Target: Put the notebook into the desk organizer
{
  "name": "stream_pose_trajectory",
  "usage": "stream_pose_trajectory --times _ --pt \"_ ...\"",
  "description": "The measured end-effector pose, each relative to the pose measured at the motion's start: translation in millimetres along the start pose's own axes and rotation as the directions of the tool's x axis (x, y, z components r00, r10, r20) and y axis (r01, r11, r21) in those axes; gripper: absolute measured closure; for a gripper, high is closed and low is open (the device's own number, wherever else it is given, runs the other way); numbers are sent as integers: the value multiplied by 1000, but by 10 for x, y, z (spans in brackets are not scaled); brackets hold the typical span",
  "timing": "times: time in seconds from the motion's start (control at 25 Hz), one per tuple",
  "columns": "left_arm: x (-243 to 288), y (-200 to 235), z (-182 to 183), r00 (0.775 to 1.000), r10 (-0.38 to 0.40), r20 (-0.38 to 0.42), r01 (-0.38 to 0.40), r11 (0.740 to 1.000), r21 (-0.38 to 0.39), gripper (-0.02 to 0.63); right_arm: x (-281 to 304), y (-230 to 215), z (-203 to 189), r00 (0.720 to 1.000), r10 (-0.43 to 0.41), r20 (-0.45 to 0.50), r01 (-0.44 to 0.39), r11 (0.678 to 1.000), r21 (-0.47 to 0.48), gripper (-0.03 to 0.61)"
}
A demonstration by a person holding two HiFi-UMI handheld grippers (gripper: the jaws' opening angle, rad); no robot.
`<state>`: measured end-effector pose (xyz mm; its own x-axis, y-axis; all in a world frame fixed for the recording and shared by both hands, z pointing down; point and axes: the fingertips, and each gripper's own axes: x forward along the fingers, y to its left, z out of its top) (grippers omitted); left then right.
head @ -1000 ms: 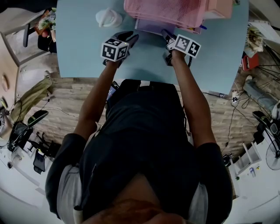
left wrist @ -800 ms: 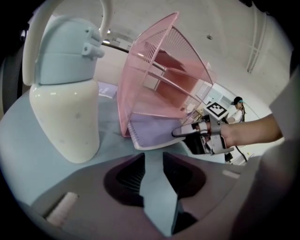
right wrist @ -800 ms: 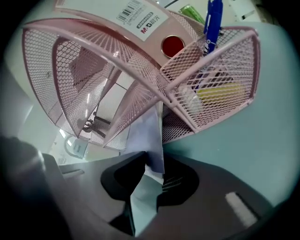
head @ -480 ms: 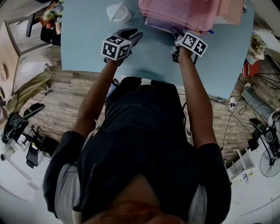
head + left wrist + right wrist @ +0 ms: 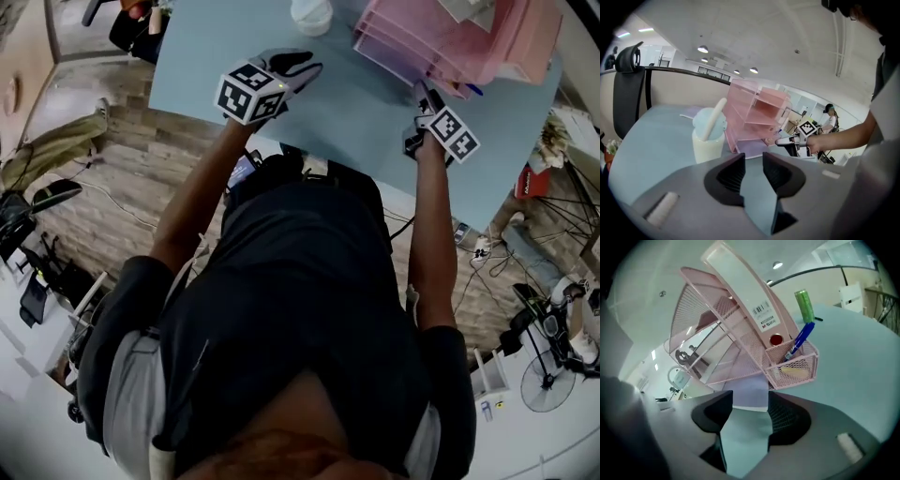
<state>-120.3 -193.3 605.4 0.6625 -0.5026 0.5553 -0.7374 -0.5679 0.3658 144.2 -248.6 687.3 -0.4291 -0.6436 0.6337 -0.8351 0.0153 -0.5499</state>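
Releasing: my right gripper [image 5: 750, 404] has just been opening, the lavender paper notebook [image 5: 751, 392] loose between its jaws, mid-frame at the pink wire-mesh desk organizer's [image 5: 726, 329] base. My left gripper [image 5: 753, 164] is closed, empty. Next, I'd nudge it home.

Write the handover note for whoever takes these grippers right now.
Left gripper: shut, empty, held over the table.
Right gripper: jaws have just been opening; now open, nothing pinched, tips at the notebook's near edge.
Notebook: in the bottom tier of the pink desk organizer, near edge poking out.
Done: notebook placed and released.
Left: probably back the right gripper off; nudge the notebook deeper if needed.
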Motion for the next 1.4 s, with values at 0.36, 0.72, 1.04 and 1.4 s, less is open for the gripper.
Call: stream_pose_trajectory --times 0.36,0.72,1.04,1.4 --pt "-815 42 130 995 46 86 -53 996 77 437 -909 899 363 968 143 204 -106 977 -183 355" --pt "-1483 -127 184 989 70 130 -101 962 253 437 -1893 2164 625 881 311 357 -131 884 -448 404" --pt "-1950 -340 159 978 76 194 -135 940 314 437 -2530 2690 475 861 377 340 -114 796 -594 445" --pt "-2413 -362 176 952 62 300 -151 948 282 437 -2934 3035 76 880 421 217 -161 696 -699 537"
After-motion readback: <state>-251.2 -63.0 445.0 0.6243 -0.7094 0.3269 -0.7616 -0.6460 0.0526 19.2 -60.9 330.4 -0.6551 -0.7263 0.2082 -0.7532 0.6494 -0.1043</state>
